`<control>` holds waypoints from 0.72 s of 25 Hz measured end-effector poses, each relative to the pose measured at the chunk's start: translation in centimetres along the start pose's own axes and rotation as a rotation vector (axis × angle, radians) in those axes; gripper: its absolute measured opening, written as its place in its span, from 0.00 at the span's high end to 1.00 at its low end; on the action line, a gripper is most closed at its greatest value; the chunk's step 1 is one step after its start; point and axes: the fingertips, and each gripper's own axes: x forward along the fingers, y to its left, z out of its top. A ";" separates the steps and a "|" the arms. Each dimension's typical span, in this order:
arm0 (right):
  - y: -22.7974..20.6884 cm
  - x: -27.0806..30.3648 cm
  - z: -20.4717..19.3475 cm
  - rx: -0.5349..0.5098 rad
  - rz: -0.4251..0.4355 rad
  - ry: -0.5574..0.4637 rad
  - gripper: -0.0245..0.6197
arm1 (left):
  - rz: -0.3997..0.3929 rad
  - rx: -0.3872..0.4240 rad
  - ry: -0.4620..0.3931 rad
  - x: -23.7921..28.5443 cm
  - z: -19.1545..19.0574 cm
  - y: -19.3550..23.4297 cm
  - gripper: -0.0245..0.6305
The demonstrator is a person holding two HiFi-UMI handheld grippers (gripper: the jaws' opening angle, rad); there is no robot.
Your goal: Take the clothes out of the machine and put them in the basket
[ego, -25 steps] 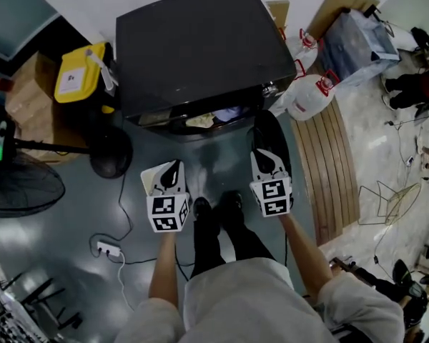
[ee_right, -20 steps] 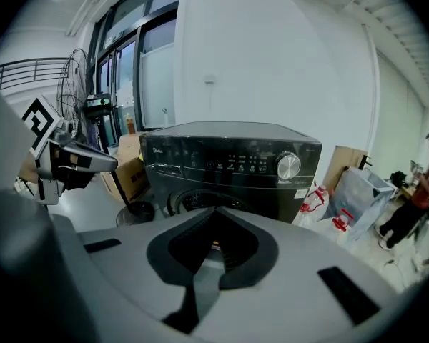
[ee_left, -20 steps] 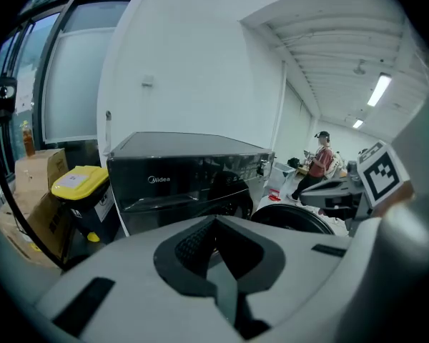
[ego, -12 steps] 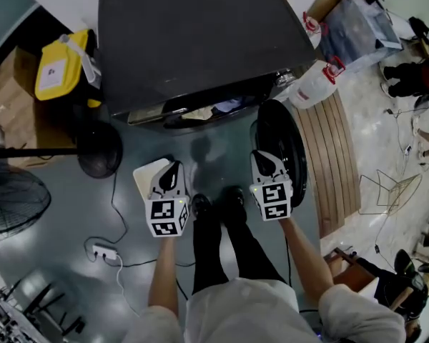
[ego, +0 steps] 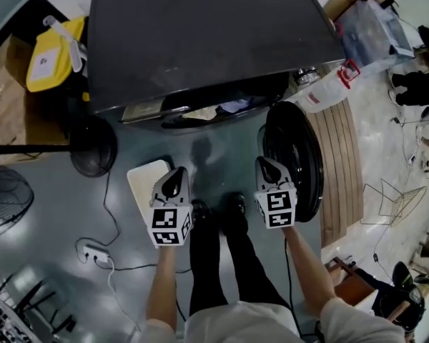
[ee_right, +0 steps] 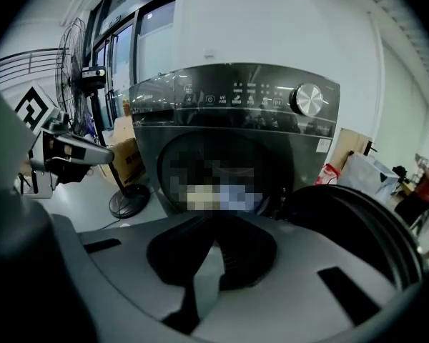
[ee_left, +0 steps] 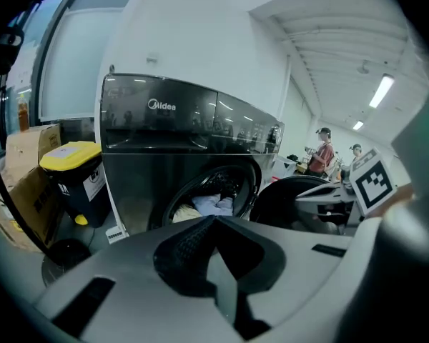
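A dark front-loading washing machine [ego: 207,34] stands ahead with its round door [ego: 293,159] swung open to the right. Pale and bluish clothes [ego: 222,109] lie in the drum mouth, and they also show in the left gripper view [ee_left: 207,204]. My left gripper [ego: 173,184] hangs shut and holds nothing over a white rectangular thing [ego: 141,184] on the floor, perhaps the basket. My right gripper [ego: 266,168] is shut on nothing, just left of the door. Both grippers [ee_left: 213,224] [ee_right: 216,224] point at the drum from a distance.
A yellow-lidded bin [ego: 46,52], cardboard boxes [ego: 3,77] and a fan base [ego: 93,145] stand left of the machine. A power strip [ego: 91,252] with its cable lies on the floor. A white jug [ego: 329,88] and a slatted wooden board [ego: 336,170] are on the right.
Both grippers have sunk lower in front of the machine, side by side. The machine now fills more of the head view. The jaws stayed shut.
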 end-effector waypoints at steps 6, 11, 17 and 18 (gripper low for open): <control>0.8 2.8 -3.2 -0.012 0.015 0.009 0.92 | 0.005 0.001 0.002 2.3 -3.2 0.9 0.93; 1.4 4.6 -6.7 -0.022 0.023 0.028 0.92 | 0.013 -0.007 0.009 4.1 -6.5 1.8 0.93; 1.8 6.9 -9.7 -0.030 0.023 0.043 0.92 | -0.004 -0.002 0.015 6.0 -9.5 1.9 0.93; 1.9 7.3 -10.1 -0.035 0.023 0.045 0.92 | -0.005 -0.001 0.018 6.3 -10.1 2.0 0.93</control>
